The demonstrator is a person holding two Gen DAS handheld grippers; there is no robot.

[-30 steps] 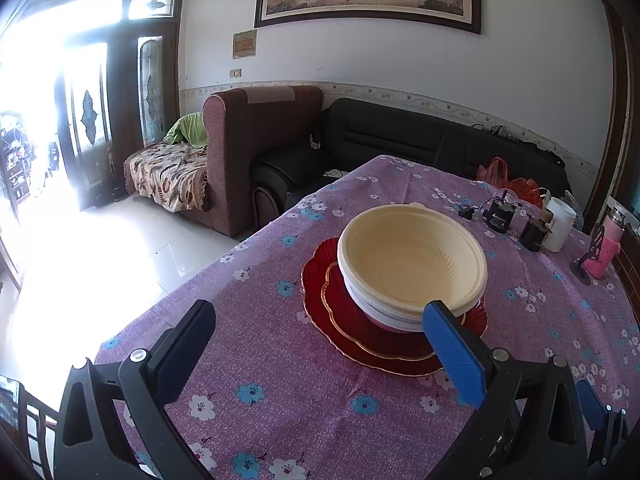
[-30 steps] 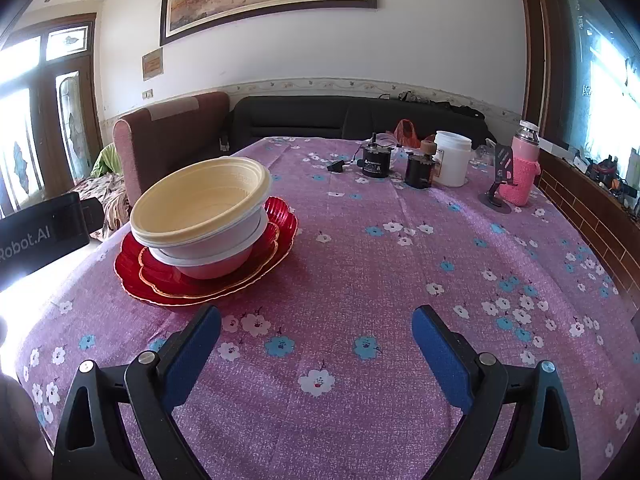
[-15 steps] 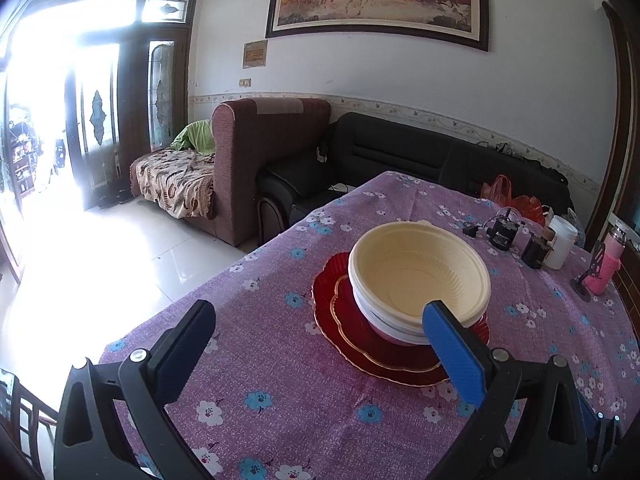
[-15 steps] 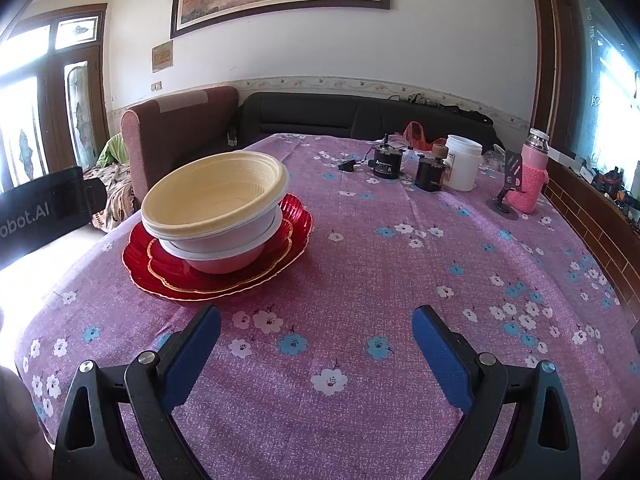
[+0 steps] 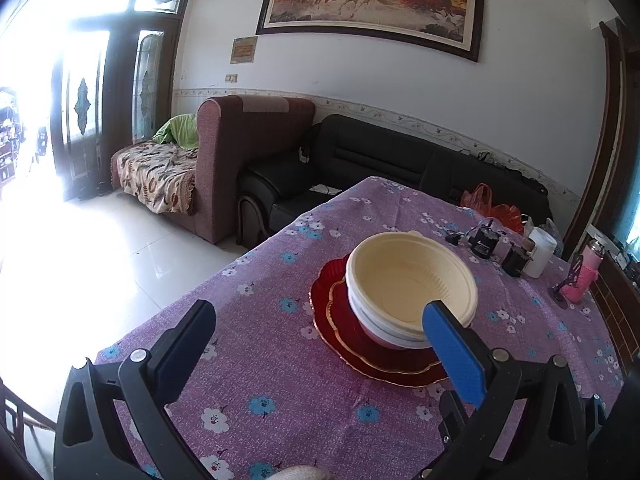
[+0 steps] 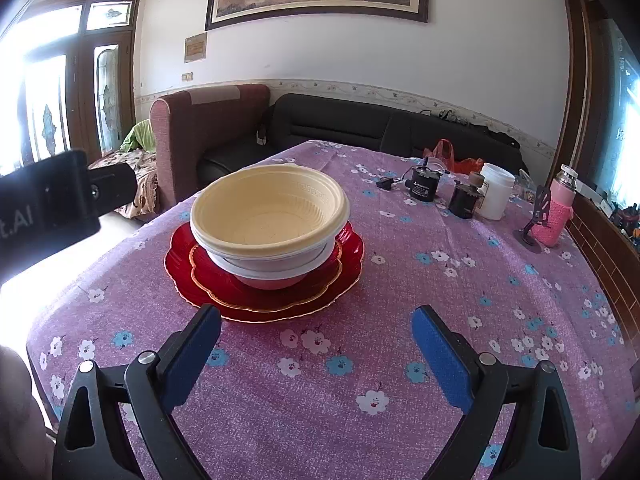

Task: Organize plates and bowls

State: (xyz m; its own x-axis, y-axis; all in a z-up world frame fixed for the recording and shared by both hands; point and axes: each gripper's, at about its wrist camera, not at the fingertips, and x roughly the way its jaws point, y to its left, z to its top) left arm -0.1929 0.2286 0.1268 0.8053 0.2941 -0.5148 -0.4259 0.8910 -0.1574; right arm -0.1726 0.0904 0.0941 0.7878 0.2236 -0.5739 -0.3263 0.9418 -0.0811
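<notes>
A cream bowl (image 5: 408,276) (image 6: 268,208) is nested in white bowls (image 6: 276,270), all stacked on red gold-rimmed plates (image 5: 344,336) (image 6: 256,300) on the purple floral tablecloth (image 6: 400,280). My left gripper (image 5: 320,328) is open and empty, held above the table's near left part, short of the stack. My right gripper (image 6: 316,332) is open and empty, just in front of the plates' near rim. The left gripper's black body (image 6: 48,200) shows at the left of the right wrist view.
At the table's far right stand a black pump (image 6: 424,186), a dark jar (image 6: 462,200), a white container (image 6: 494,190), a pink bottle (image 6: 558,216) and a phone stand (image 6: 534,224). Sofas (image 5: 360,164) stand beyond the table. The table's left edge drops to a tiled floor (image 5: 100,260).
Both grippers have risen and drawn back a little, still open. The right view has swung left, so the stack sits more central. The stack has not moved.
</notes>
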